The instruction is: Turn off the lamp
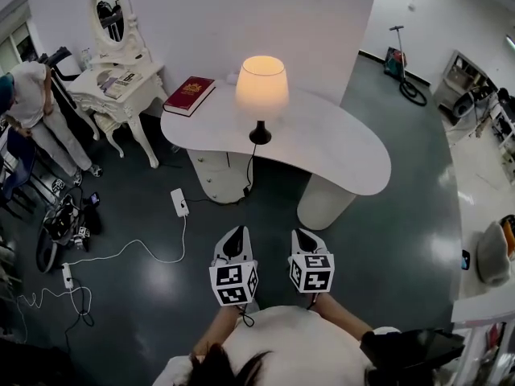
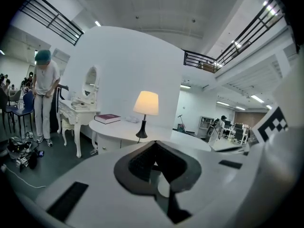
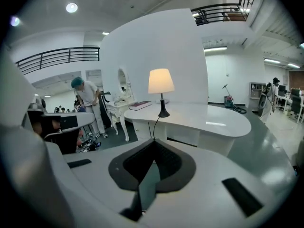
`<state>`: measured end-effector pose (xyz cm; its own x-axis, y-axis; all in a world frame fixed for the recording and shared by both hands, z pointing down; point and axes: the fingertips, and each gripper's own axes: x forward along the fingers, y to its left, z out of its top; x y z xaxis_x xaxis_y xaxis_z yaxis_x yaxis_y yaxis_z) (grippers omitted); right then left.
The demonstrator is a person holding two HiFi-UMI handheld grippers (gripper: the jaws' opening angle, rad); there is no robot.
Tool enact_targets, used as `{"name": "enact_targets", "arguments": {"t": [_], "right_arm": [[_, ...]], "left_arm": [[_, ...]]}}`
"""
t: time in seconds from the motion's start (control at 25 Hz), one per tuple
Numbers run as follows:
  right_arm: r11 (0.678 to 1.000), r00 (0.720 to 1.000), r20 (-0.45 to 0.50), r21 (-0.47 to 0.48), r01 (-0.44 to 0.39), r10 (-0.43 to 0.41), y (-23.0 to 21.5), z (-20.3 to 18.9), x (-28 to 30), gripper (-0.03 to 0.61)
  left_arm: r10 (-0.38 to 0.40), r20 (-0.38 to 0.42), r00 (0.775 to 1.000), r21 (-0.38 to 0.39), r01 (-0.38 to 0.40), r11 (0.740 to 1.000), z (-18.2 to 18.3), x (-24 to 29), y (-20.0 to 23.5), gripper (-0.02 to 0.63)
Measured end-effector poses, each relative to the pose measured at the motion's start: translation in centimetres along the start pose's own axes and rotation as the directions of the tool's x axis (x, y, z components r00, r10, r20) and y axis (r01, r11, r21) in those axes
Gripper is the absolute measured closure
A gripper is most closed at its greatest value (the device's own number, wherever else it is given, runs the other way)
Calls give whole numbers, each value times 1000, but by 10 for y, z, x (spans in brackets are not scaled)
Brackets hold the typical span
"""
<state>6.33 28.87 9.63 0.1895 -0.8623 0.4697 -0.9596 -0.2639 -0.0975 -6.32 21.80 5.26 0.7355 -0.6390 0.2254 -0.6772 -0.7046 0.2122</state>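
A lit table lamp [image 1: 261, 91] with a cream shade and slim black base stands near the back edge of a white curved tabletop [image 1: 338, 147], its black cord running down over the front edge to the dark floor [image 1: 386, 248]. A red book [image 1: 190, 95] lies on the tabletop's left end, and a white dressing table [image 1: 121, 79] with an oval mirror stands further left beside a standing person [image 1: 32, 103]. Well in front of the tabletop, the left gripper [image 1: 235, 236] and right gripper [image 1: 306, 236] are held side by side pointing toward the lamp, each with its fingers closed together and holding nothing.
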Motion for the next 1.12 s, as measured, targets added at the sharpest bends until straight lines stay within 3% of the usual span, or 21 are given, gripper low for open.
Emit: {"name": "enact_targets", "arguments": {"t": [0.24,0.6,0.96,1.12], "right_arm": [[998,999,-17,52,48,-47,-9,17,45,580],[990,994,-77,106,88,-80,-12,12,86,580],[976,980,-138,144,161,-142,-29,2,94,580],[972,972,-187,160,170,-140,-40,-12,100,580]], "left_arm": [[-39,-29,999,-1,39,999,11,48,27,606],[-99,-86,991,-2,99,995,2,97,52,605],[-117,-219,969,-60,106,993,-41,132,71,605],[-108,-242,964,-57,97,994,-47,148,71,605]]}}
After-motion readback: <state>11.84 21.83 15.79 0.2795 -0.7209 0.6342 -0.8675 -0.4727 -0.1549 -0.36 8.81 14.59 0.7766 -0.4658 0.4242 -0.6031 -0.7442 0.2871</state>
